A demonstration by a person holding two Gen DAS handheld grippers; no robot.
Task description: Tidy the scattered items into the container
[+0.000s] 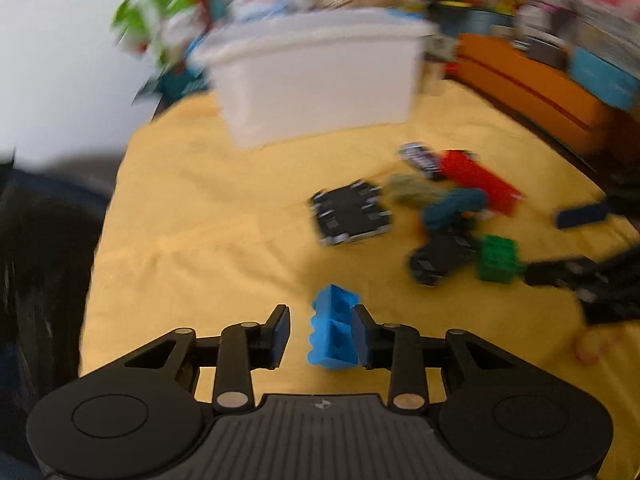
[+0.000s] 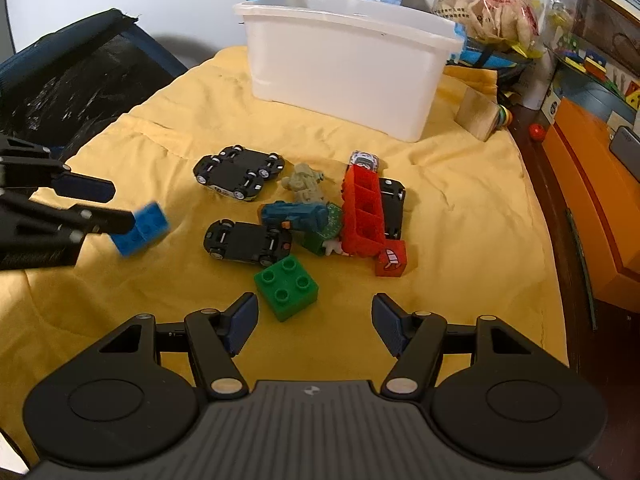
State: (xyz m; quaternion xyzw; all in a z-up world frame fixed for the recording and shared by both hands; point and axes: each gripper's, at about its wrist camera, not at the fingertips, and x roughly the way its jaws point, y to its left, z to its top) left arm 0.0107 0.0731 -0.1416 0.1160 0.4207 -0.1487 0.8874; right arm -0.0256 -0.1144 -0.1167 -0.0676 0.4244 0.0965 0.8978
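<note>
A blue brick (image 1: pixel 332 336) sits between the fingers of my left gripper (image 1: pixel 322 332). It lies against the right pad, with a gap to the left pad, so the jaws are open. The right wrist view shows that gripper (image 2: pixel 120 206) at the left, with the blue brick (image 2: pixel 140 228) blurred at its lower fingertip. My right gripper (image 2: pixel 314 312) is open and empty, just in front of a green brick (image 2: pixel 286 286). Beyond lie upturned toy cars (image 2: pixel 236 174), a red long brick (image 2: pixel 362 212), a blue toy (image 2: pixel 294 214) and a grey-green figure (image 2: pixel 306 184). The white bin (image 2: pixel 344 68) stands at the back.
Everything rests on a yellow cloth (image 2: pixel 160 280). A black bag (image 2: pixel 68 80) lies at the left. An orange box (image 2: pixel 592 184) runs along the right edge. A wooden block (image 2: pixel 478 114) and packets (image 2: pixel 488 4) crowd the bin's right and rear.
</note>
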